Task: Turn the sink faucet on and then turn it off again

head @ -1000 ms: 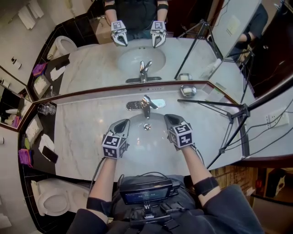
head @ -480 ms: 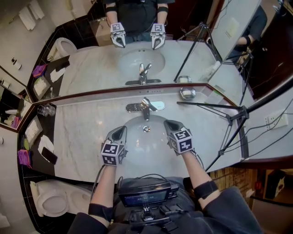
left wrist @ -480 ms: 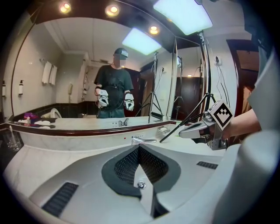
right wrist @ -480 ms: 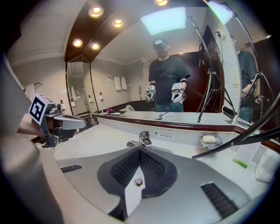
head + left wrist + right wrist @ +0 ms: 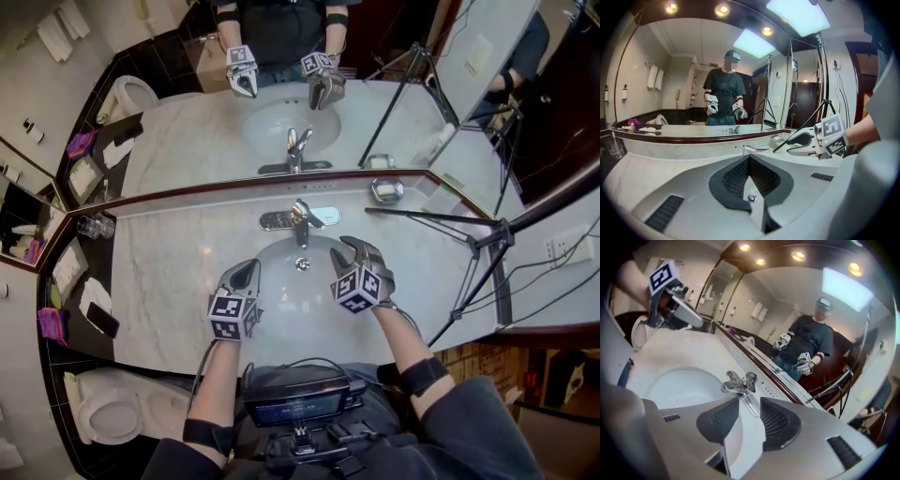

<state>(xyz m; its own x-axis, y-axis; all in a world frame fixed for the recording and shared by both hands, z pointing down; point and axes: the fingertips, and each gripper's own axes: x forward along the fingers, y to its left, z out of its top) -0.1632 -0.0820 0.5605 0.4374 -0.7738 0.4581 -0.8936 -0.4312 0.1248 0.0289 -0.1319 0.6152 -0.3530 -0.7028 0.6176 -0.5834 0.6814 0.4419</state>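
Nearest the person, well this side of the faucet (image 5: 300, 219): a dark device (image 5: 300, 389) sits at the chest, and both forearms reach past it.
Left gripper (image 5: 246, 274): over the near left rim of the sink (image 5: 298, 302), this side and left of the faucet and well apart from it. Its jaws are pressed together with nothing between them, and their tips meet in the left gripper view (image 5: 749, 158).
Right gripper (image 5: 353, 249): over the right part of the sink, this side and right of the faucet, near it but not touching. It is rolled partway over. Its jaws have just been opening and now stand apart and empty. In the right gripper view (image 5: 750, 408) the faucet (image 5: 738, 383) shows beyond the gap.
Sink: a white oval bowl set in the marble counter (image 5: 169, 272), directly in front of the faucet, with the drain (image 5: 301, 263) just this side of the spout.
Faucet: chrome, with a single lever, on a long base plate at the sink's back rim. Neither gripper touches it.
Soap dish (image 5: 385, 190): right of the faucet, at the back of the counter.
Tripod (image 5: 495, 230): farther right of the faucet, with one leg stretched across the counter toward it.
Glass (image 5: 94, 224): far to the left of the faucet.
Mirror (image 5: 187, 131): just behind the faucet, reflecting the faucet, both grippers and the person.
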